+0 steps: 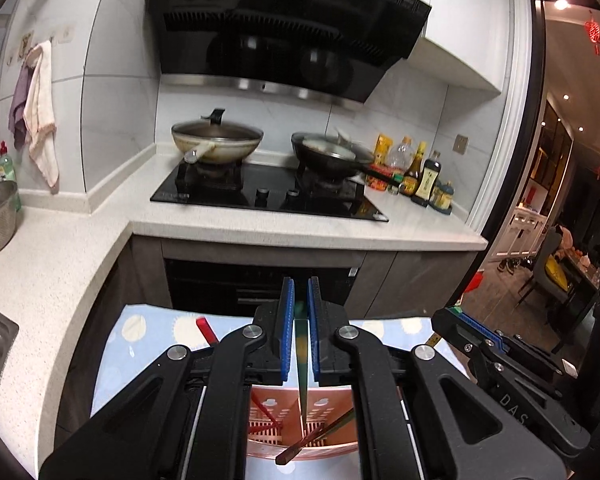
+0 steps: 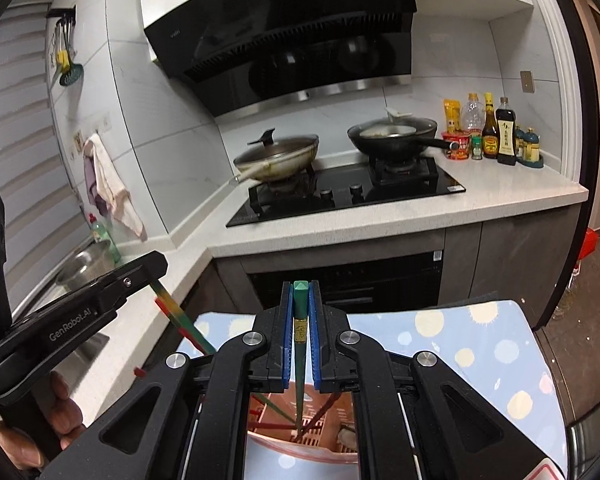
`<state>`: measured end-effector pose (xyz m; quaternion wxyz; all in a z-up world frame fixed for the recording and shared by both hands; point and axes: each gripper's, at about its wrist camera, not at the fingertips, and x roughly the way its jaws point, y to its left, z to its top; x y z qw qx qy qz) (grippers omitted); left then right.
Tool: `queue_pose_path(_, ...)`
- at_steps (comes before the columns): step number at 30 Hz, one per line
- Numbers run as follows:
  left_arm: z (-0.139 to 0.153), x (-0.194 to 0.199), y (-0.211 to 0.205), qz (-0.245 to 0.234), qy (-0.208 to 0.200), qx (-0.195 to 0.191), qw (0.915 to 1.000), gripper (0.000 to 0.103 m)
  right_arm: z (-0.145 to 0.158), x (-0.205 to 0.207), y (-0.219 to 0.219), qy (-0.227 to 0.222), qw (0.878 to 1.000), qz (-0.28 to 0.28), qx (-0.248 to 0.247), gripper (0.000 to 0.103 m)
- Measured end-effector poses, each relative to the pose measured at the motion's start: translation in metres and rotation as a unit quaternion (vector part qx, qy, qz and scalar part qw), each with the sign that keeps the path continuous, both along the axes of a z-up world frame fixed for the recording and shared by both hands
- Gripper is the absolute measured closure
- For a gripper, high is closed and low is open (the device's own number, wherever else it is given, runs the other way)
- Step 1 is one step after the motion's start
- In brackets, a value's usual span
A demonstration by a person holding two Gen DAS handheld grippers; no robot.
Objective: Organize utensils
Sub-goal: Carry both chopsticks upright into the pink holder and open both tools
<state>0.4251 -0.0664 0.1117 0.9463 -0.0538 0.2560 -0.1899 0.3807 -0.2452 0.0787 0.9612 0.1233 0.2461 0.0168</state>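
One pink utensil holder (image 2: 300, 446), two hand-held grippers, right (image 2: 300, 304) and left (image 1: 299, 300), each clamping one green chopstick (image 2: 299, 320).

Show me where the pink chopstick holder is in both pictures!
Left wrist view: the pink chopstick holder sits at the bottom centre, below the left tool, which grips a green chopstick.
Right wrist view: the holder is again at the bottom centre, below the right tool, which grips another green chopstick.
Shared landmark: the lidded wok on the stove's left burner.
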Motion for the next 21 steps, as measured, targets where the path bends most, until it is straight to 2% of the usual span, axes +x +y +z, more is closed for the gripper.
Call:
queue_pose_path(2,-0.006,0.002,0.000,0.001,0.006,-0.003,1.0000,0.094,-0.005,0.001,-0.001,0.002,1.000,-0.003,0.000,0.094)
queue_pose_path(4,-0.008,0.002,0.001,0.005,0.009,-0.001,1.0000,0.081,-0.006,0.000,-0.002,0.002,1.000,-0.006,0.000,0.090)
queue_pose_path(5,-0.009,0.001,0.001,0.007,0.009,-0.001,0.9999,0.070,-0.006,0.000,-0.003,0.001,1.000,-0.008,0.002,0.089)
queue_pose_path(6,-0.009,0.000,0.001,0.010,0.006,0.000,0.9999,0.066,-0.005,-0.001,-0.004,0.000,1.000,-0.007,0.004,0.089)
queue_pose_path(14,-0.007,-0.011,0.005,0.013,0.002,0.004,0.9999,0.063,0.004,-0.017,-0.003,-0.010,1.000,-0.007,-0.005,0.088)
queue_pose_path(21,-0.007,-0.039,0.017,0.014,0.000,0.007,0.9999,0.063,0.001,-0.055,0.002,-0.006,1.000,-0.004,-0.013,0.086)
